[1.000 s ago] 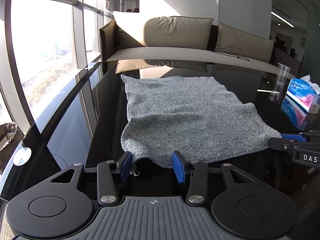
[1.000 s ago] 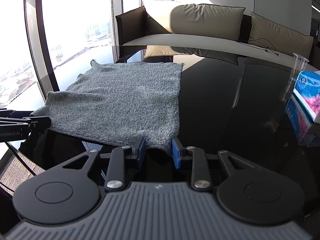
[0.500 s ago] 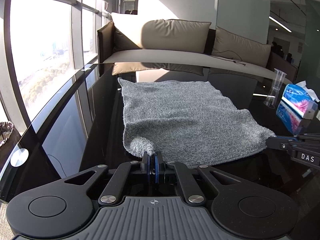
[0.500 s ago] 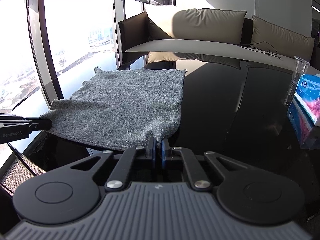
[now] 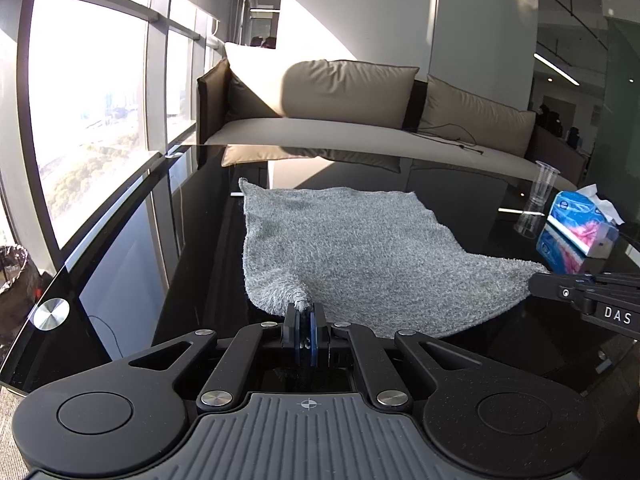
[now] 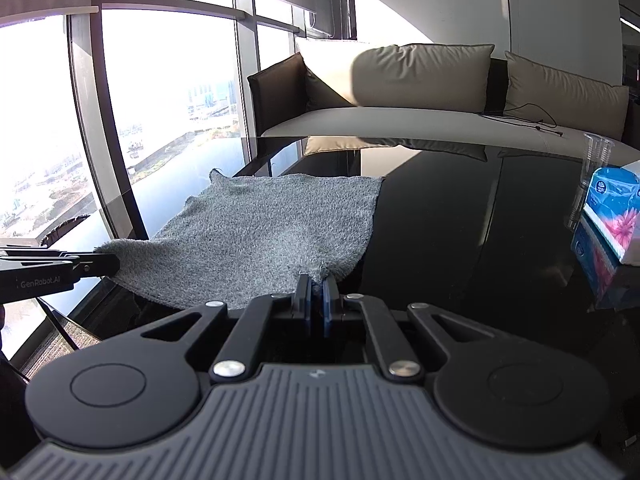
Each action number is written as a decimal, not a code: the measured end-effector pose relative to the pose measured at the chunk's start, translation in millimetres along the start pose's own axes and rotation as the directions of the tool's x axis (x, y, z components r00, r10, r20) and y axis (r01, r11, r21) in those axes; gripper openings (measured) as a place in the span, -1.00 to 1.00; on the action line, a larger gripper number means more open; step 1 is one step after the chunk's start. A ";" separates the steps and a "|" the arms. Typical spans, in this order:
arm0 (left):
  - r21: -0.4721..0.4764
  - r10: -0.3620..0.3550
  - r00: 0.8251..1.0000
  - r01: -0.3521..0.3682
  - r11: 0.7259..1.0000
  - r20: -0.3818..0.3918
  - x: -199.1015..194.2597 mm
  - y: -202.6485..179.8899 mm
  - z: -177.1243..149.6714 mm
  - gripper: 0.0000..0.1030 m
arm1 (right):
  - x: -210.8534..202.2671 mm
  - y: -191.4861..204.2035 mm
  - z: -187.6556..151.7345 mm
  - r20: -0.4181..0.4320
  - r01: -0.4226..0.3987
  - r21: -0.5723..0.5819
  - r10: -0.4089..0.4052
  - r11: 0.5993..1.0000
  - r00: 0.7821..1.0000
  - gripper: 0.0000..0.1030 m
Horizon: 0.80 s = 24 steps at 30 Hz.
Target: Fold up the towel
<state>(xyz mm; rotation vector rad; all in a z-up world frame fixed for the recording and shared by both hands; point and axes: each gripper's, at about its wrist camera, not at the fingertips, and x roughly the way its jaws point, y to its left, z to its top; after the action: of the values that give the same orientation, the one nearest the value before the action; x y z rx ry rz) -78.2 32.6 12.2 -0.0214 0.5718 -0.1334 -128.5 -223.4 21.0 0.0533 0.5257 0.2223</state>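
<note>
- towel point(image 5: 360, 248): mottled grey, fuzzy
- counter point(image 5: 192, 240): glossy black
- left hand-held gripper point(image 5: 305, 320): black, blue pads
- right hand-held gripper point(image 6: 316, 294): black, blue pads
- tissue box point(image 5: 580, 224): blue, pink flowers
- sofa point(image 5: 352, 96): beige cushions, dark frame

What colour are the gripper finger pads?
Blue pads, clearest in the right wrist view.

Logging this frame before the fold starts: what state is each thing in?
Grey fluffy towel: unfolded, near corners lifted off the black glass table.
Left gripper: shut on a near corner.
Right gripper: shut on the other.
Clear plastic cup: upright.
Blue tissue box: tissue protruding.
</note>
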 end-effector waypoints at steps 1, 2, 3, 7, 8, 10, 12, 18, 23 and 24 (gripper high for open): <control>-0.001 -0.001 1.000 0.001 1.000 0.003 -1.0 -0.1 0.2 -0.92 | -0.8 -0.6 0.4 0.002 0.000 0.001 0.000 1.000 1.000 -0.90; -0.003 -0.002 1.000 0.002 1.000 0.006 -1.9 -0.2 0.4 -0.92 | -1.5 -1.2 0.7 0.004 0.000 0.002 0.000 1.000 1.000 -0.89; -0.003 -0.003 1.000 0.003 1.000 0.008 -2.5 -0.1 0.8 -0.92 | -2.3 -1.8 1.1 0.007 0.000 0.004 0.000 1.000 1.000 -0.90; -0.005 -0.003 1.000 0.003 1.000 0.008 -2.0 2.2 2.5 -0.92 | -5.3 -4.3 2.6 0.016 0.000 0.008 0.000 1.000 1.000 -0.89; -0.006 -0.003 1.000 0.003 1.000 0.009 -1.5 2.5 3.4 -0.92 | -6.0 -4.9 3.0 0.018 0.000 0.010 0.000 1.000 1.000 -0.90; -0.010 -0.004 1.000 0.004 1.000 0.014 -0.8 3.2 5.0 -0.92 | -7.5 -6.1 3.7 0.022 0.000 0.012 -0.001 1.000 1.000 -0.90; -0.016 -0.005 1.000 0.005 1.000 0.016 0.0 4.1 6.0 -0.92 | -9.0 -7.3 4.5 0.027 0.000 0.014 -0.001 1.000 1.000 -0.90; -0.026 -0.008 1.000 0.008 1.000 0.018 6.8 7.4 11.4 -0.92 | 3.2 -0.6 12.2 0.032 -0.007 0.015 0.007 1.000 0.999 -0.90; -0.024 -0.007 1.000 0.007 1.000 0.024 17.0 8.3 20.6 -0.92 | 15.8 -5.4 20.1 0.034 -0.002 0.012 0.002 1.000 0.999 -0.90; -0.024 -0.008 1.000 0.009 1.000 0.023 19.4 8.2 22.2 -0.92 | 18.8 -6.6 21.8 0.034 -0.001 0.012 0.001 1.000 0.999 -0.90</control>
<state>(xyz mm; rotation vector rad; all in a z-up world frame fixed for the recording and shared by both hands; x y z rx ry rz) -49.0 37.9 19.9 -0.0489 0.5500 -0.1341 -100.5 -225.6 29.9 0.0691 0.4933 0.2191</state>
